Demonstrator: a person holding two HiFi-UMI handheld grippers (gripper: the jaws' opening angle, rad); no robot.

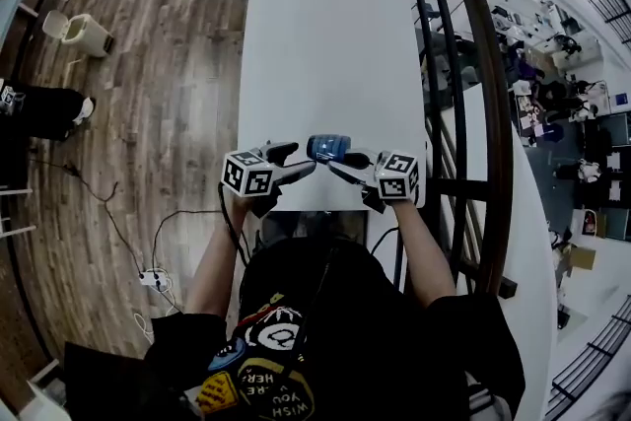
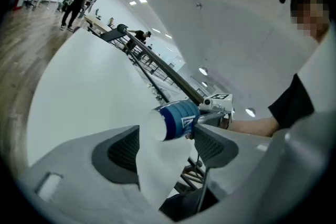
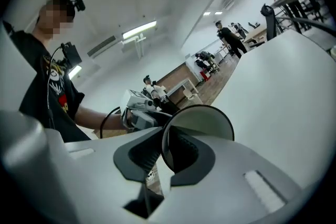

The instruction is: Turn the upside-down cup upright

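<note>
A blue ribbed cup [image 1: 327,148] lies on its side in the air above the near end of the white table [image 1: 335,35]. My right gripper [image 1: 347,160] is shut on its rim: in the right gripper view the cup's [image 3: 207,120] open mouth faces the camera, and the wall is pinched between the pads of the right gripper [image 3: 168,155]. The left gripper [image 1: 293,160] stands open just left of the cup. In the left gripper view the cup's [image 2: 178,119] white base points toward the left gripper [image 2: 168,149], just beyond the jaw tips and untouched.
A dark metal railing [image 1: 463,64] runs along the table's right side. To the left is wooden floor with cables and a power strip [image 1: 153,279], and a pale chair [image 1: 84,33] farther off. People stand far off in the room.
</note>
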